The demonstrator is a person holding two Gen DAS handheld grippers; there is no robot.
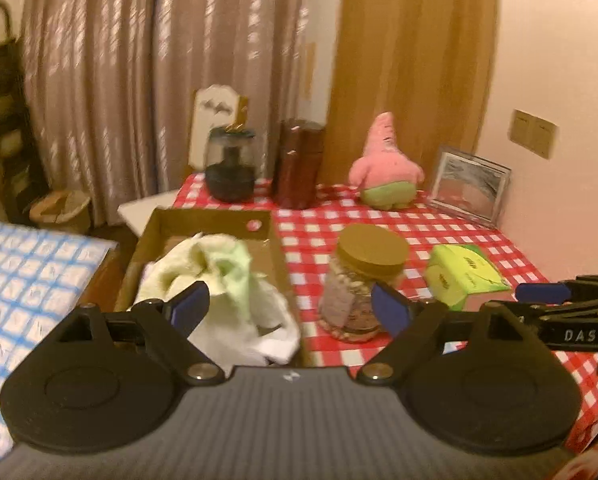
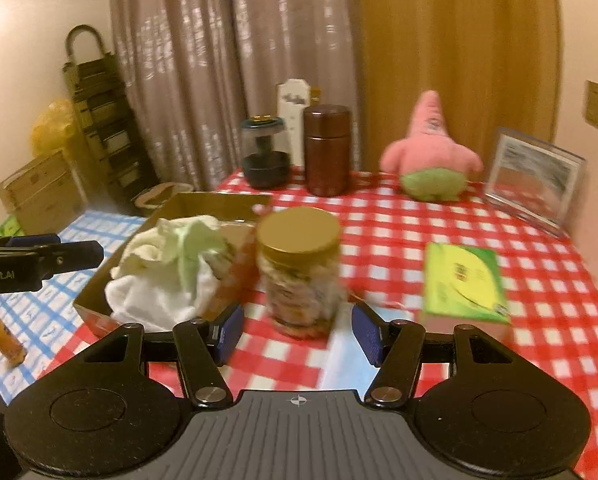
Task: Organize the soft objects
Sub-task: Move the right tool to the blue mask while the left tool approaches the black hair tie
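Note:
A crumpled pile of white and pale green towels [image 1: 219, 280] [image 2: 167, 276] lies in an open cardboard box [image 1: 203, 220] [image 2: 215, 202] at the left edge of the red-checked table [image 1: 419, 232]. My left gripper [image 1: 291, 310] hovers open just before the pile, holding nothing. My right gripper [image 2: 297, 334] is open and empty in front of a gold-lidded jar [image 2: 299, 264] [image 1: 363, 276]. A pink plush starfish [image 1: 383, 160] [image 2: 431, 152] sits at the back. A soft green tissue pack [image 1: 463, 276] [image 2: 465, 280] lies to the right.
A brown canister [image 2: 325, 148], a dark glass jar [image 2: 265, 156] and a photo frame [image 2: 535, 176] stand along the back edge. A blue-checked surface [image 1: 27, 272] lies left of the box. Cartons and a woven rack [image 2: 99, 112] stand by the curtain.

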